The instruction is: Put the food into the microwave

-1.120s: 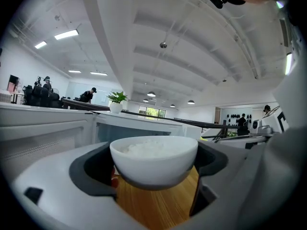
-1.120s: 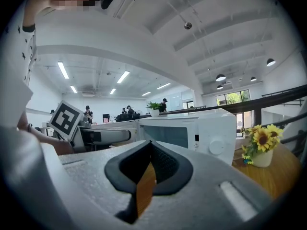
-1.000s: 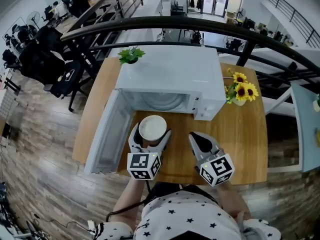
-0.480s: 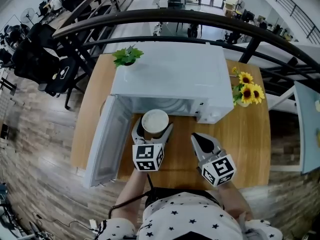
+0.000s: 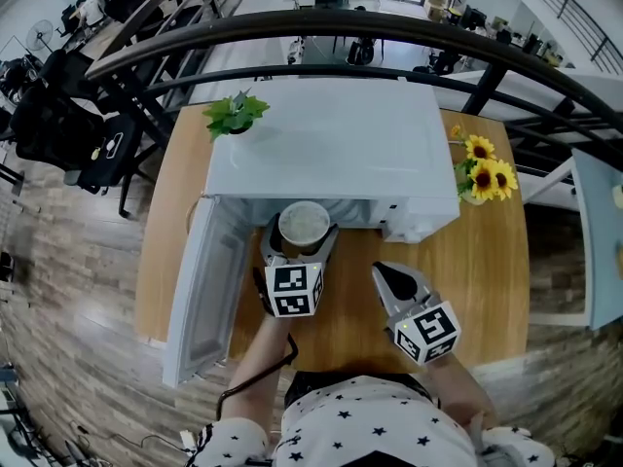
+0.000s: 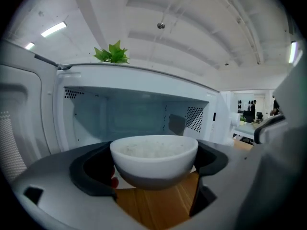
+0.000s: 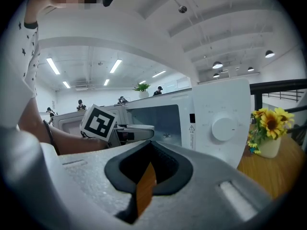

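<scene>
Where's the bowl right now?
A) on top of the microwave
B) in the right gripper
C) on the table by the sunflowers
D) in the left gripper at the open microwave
D: the left gripper is shut on the bowl before the open microwave; the right gripper is empty.

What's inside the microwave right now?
Back wall and perforated side vents of the microwave cavity look bare. The cavity floor is hidden behind the bowl of food, which the left gripper holds at the opening.
</scene>
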### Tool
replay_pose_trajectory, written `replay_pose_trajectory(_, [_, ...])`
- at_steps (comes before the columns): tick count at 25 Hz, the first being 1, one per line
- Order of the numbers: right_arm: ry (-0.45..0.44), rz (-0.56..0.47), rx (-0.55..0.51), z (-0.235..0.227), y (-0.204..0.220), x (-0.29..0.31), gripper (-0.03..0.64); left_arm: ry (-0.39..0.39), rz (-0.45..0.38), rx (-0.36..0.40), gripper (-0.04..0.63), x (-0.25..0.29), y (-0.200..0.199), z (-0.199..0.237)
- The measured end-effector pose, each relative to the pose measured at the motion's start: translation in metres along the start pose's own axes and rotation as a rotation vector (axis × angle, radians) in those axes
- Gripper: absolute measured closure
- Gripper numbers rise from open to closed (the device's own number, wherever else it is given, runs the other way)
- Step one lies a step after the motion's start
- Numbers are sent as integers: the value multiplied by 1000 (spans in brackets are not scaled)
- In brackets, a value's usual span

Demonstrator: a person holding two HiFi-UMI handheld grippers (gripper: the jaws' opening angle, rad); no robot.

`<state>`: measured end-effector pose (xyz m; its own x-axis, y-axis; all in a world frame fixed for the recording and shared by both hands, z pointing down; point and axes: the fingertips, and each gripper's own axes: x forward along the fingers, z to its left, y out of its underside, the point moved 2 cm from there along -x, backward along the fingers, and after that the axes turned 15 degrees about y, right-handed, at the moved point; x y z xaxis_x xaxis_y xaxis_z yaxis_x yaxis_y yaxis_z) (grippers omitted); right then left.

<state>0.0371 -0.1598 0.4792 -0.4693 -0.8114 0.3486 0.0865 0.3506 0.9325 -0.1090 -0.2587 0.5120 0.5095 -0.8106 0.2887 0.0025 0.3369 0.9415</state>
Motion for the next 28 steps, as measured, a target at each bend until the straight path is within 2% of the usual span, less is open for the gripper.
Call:
replay_pose_trajectory(15, [2, 35, 9, -3, 12, 12, 611, -46, 82, 22, 114, 47, 26, 26])
replay_pose_trajectory(28, [8, 39, 13, -4, 11, 18, 611, -55, 123, 62, 114, 70, 26, 34])
